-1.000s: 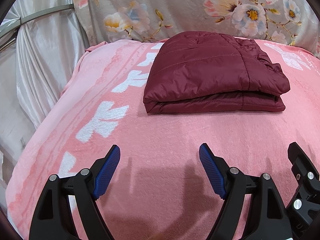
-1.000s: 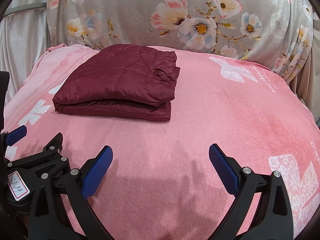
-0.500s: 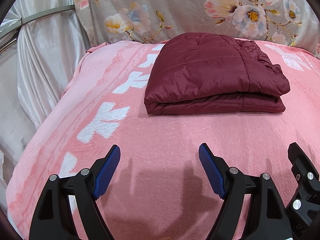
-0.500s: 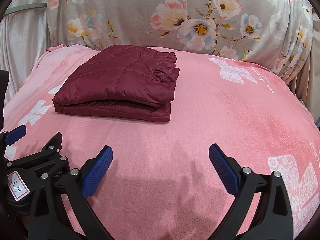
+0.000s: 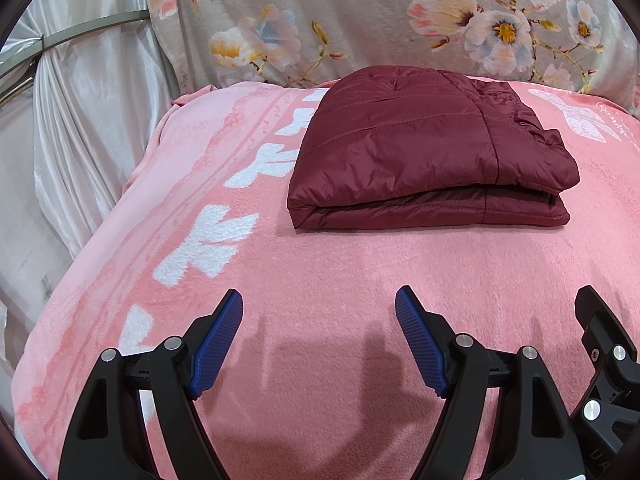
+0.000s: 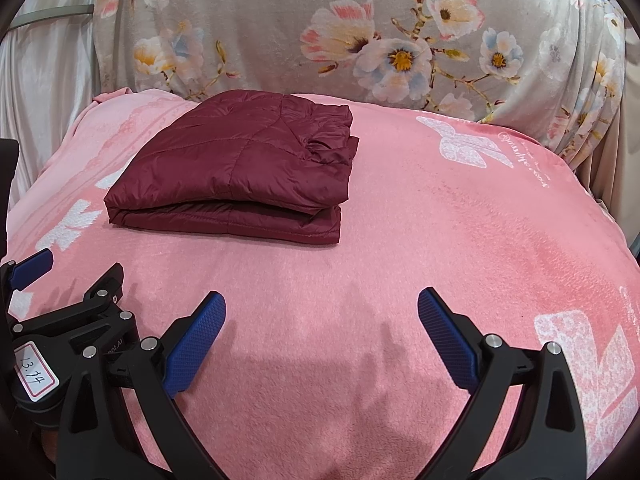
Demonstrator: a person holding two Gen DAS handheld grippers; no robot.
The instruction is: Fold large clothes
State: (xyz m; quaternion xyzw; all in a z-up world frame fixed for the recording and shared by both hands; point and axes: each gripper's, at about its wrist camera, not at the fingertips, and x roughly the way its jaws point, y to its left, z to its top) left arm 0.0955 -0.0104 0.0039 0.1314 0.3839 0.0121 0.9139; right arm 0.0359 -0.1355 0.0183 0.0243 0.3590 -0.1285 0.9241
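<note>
Nothing has visibly shifted save the left gripper (image 5: 319, 304), whose empty jaws have perhaps closed slightly yet stand wide like the right gripper (image 6: 321, 305), the folded maroon quilted jacket (image 5: 428, 156) lying well ahead on the pink fleece blanket (image 5: 320, 272).

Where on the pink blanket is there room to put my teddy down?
Right of the folded maroon puffer jacket, the pink blanket lies bare up to the floral cushion. The front strip before the jacket is free too.
</note>
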